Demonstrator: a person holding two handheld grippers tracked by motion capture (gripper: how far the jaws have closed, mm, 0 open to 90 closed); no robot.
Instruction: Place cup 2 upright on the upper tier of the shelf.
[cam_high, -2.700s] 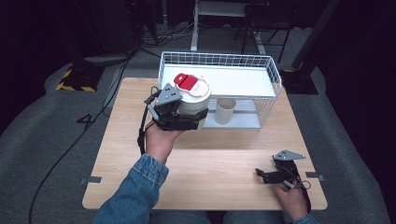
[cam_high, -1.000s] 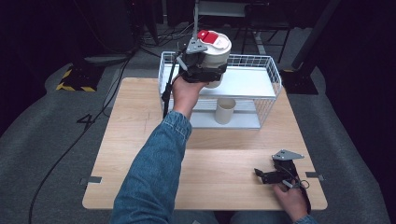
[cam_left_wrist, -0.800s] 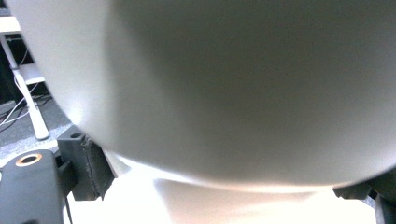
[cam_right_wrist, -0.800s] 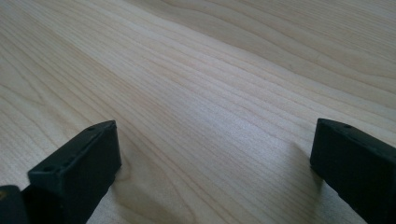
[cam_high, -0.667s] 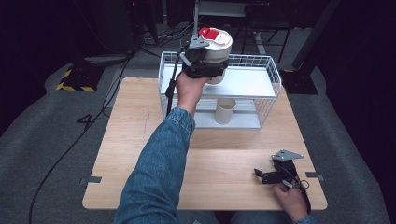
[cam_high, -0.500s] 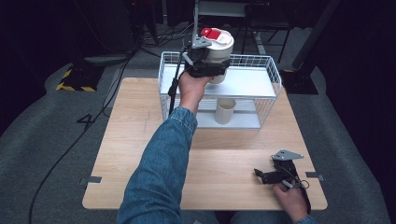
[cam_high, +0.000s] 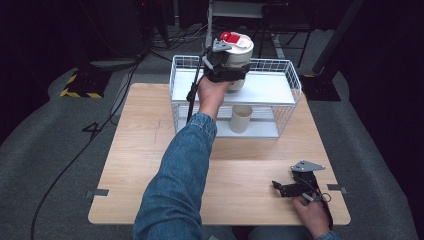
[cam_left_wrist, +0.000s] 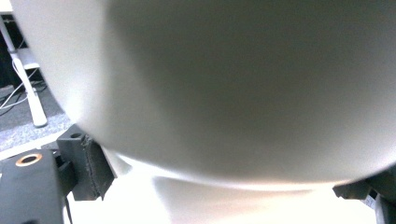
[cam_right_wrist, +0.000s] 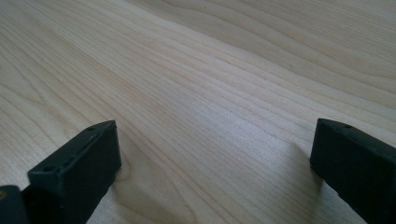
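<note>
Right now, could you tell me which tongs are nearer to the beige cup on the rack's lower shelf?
Left. The left tongs hold a white jar over the rack just above the beige cup; the right tongs rest on the table's near right corner.

Lab-like recording space, dark surround, floor cables (cam_high: 75, 155), hazard-striped tape (cam_high: 80, 92), wooden table (cam_high: 145, 165)

We've got a light wood table (cam_high: 150, 170). At its far edge stands a white wire rack (cam_high: 285, 107) with two shelves. On the lower shelf a beige cup (cam_high: 241, 119) stands upright. Right gripper (cam_high: 281, 189) rests on the tabletop near the front right corner, jaws apart, bare wood between them.
</note>
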